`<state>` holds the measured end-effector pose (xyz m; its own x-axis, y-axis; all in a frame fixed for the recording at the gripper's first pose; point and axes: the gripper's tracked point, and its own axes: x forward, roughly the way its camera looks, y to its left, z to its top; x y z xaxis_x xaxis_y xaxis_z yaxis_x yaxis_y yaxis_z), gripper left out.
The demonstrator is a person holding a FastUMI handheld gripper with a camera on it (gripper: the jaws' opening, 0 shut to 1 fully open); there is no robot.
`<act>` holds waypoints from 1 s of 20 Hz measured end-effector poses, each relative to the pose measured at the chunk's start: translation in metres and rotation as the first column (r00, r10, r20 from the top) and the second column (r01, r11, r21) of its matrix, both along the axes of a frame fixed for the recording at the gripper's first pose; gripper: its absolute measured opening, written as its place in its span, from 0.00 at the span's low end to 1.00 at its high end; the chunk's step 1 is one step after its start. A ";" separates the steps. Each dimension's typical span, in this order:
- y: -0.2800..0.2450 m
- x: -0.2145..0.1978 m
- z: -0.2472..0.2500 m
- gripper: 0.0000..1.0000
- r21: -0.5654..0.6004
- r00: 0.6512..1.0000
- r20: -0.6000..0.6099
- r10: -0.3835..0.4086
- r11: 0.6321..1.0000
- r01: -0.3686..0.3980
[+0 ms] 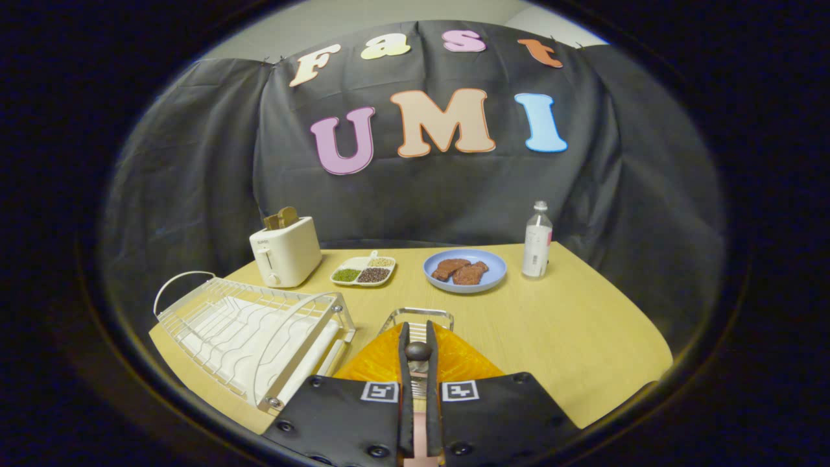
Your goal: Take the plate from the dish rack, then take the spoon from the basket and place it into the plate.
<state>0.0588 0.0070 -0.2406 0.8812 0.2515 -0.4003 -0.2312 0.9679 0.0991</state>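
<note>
Jaws nearly closed on a spoon above an orange plate.

The gripper (pixel 418 340) had its jaws drawn close together, both fingers pressing on a spoon (pixel 418 352) whose dark rounded end showed between them; its long axis seemed to run along the fingers, pointing away from the camera, though most of it was hidden. Directly beneath lay the orange plate (pixel 382 363) on the desk (pixel 570 324), with a wire basket (pixel 418 316) just beyond the fingertips. The white dish rack (pixel 246 334) stood to the left of the plate. Farther off were a toaster (pixel 285 253), a divided dish of seeds (pixel 363 270), a blue plate (pixel 496 266) holding brown pieces, and a bottle (pixel 537 241).
</note>
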 end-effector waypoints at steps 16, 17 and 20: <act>-0.018 -0.031 0.099 0.04 0.046 0.996 0.023 -0.086 0.995 0.085; -0.022 -0.037 0.099 0.04 0.044 0.995 0.020 -0.097 0.994 0.096; -0.025 -0.055 0.095 0.04 0.061 0.993 0.006 -0.116 0.991 0.116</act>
